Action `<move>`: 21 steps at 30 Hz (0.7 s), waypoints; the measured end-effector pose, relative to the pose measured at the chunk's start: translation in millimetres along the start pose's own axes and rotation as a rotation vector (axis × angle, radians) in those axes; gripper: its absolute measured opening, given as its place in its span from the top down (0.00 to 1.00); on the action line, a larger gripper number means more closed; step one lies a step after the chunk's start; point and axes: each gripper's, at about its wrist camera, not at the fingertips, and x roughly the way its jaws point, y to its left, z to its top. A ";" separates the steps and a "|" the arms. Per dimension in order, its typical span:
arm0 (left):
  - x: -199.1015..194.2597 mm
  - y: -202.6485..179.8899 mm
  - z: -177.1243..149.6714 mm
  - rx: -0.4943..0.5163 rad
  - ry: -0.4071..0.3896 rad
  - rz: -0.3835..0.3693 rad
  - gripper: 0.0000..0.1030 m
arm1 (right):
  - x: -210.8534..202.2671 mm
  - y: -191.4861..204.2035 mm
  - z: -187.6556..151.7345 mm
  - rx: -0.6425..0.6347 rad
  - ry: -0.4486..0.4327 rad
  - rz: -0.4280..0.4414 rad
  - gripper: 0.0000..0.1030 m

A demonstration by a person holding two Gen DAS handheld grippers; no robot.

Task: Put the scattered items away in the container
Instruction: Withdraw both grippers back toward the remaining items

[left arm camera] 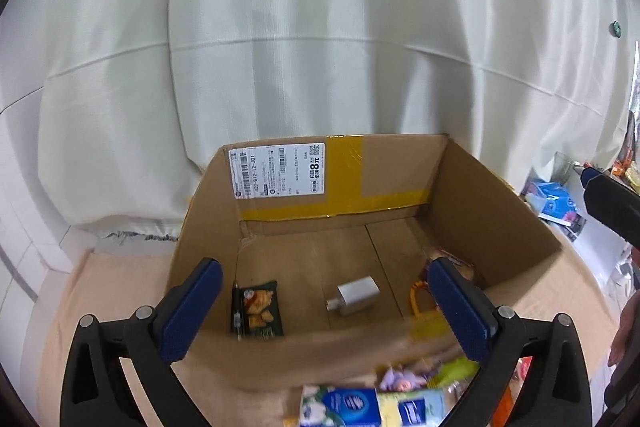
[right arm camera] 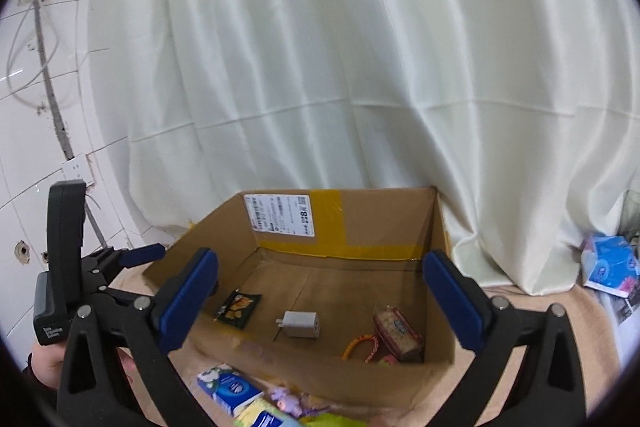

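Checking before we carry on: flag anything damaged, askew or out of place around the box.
The box has a torn, crumpled flap at its inner back-left corner. Tissue packs and a small purple toy lie outside its front wall, not tidied yet.

Soft, even light; fisheye bends the edges, dark corners, foreground slightly blurred.

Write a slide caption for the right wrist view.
Open right gripper above cardboard box holding charger and snacks.
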 end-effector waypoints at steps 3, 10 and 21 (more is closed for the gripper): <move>-19.9 -1.9 -15.2 0.001 -0.015 -0.001 0.00 | -19.9 6.7 -5.6 -0.002 -0.011 0.000 0.00; -53.2 -7.1 -63.0 0.016 -0.024 0.001 0.00 | -52.7 19.6 -36.2 -0.013 -0.002 -0.014 0.00; -53.1 -15.2 -147.4 0.002 0.046 0.015 0.00 | -67.5 31.0 -103.3 -0.059 0.038 -0.074 0.00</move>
